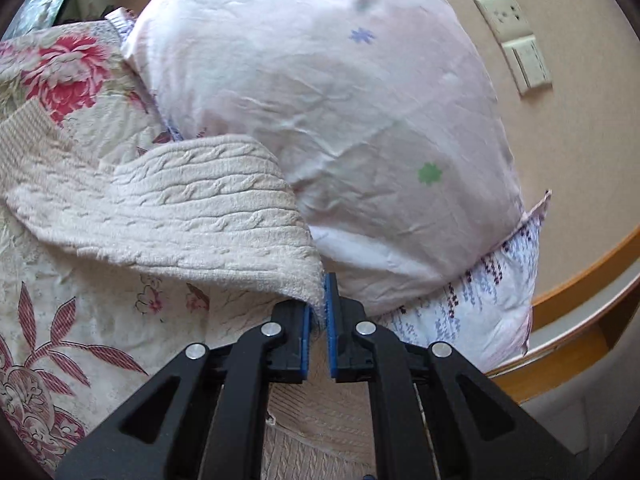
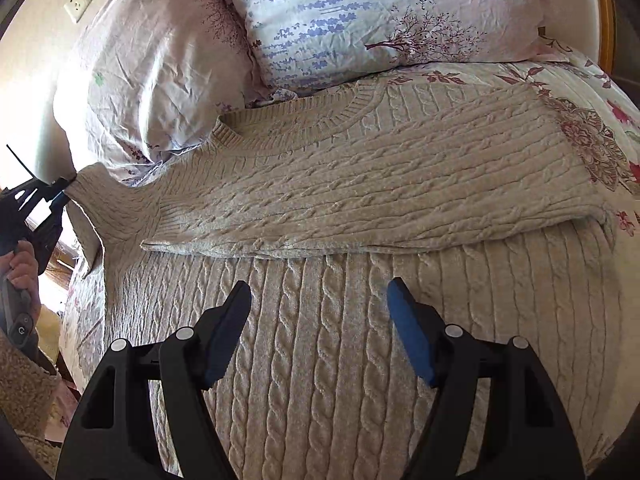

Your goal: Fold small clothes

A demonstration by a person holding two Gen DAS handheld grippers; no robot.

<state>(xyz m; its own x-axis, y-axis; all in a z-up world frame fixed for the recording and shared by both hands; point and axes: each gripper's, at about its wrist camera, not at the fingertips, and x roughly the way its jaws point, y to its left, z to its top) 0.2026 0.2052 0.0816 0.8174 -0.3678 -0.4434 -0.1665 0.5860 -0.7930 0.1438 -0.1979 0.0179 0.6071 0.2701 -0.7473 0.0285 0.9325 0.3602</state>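
Observation:
A beige cable-knit sweater (image 2: 360,208) lies spread on the bed, one sleeve folded across its chest. My left gripper (image 1: 319,312) is shut on the sweater's other sleeve (image 1: 192,208) and holds it lifted beside the pillows. The left gripper also shows at the left edge of the right wrist view (image 2: 66,190), pinching that sleeve's end. My right gripper (image 2: 320,292) is open and empty, low over the sweater's body with its jaws wide apart.
Two pale pillows with flower prints (image 2: 380,20) (image 1: 340,112) lie at the head of the bed. A floral bedspread (image 1: 80,320) covers the bed. A wooden bed frame (image 1: 580,288) and a wall with sockets (image 1: 516,40) lie to the right in the left wrist view.

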